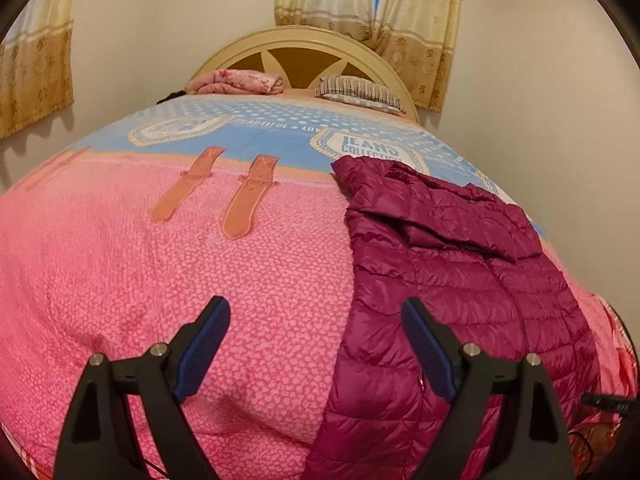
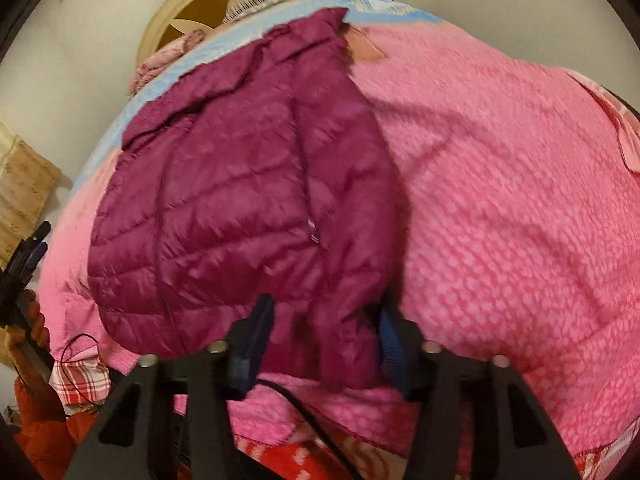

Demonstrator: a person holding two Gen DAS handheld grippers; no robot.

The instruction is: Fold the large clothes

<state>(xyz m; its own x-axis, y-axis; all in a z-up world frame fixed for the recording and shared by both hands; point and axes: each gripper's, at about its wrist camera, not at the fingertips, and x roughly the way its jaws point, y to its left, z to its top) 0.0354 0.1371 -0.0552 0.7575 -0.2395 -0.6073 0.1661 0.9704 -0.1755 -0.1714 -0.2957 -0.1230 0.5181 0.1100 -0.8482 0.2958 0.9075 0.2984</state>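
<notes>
A magenta quilted jacket lies flat on the pink bed cover, along its right side, with the collar toward the headboard. My left gripper hovers open over the cover at the jacket's left edge, its right finger above the fabric and nothing between the pads. In the right wrist view the jacket fills the middle. My right gripper sits at its near hem, with a fold of the jacket filling the gap between the blue pads. The picture is blurred there.
The cream headboard stands at the far end with a folded pink blanket and a striped pillow. Curtains hang behind. A black cable and plaid cloth lie at the bed's near edge, beside an orange sleeve.
</notes>
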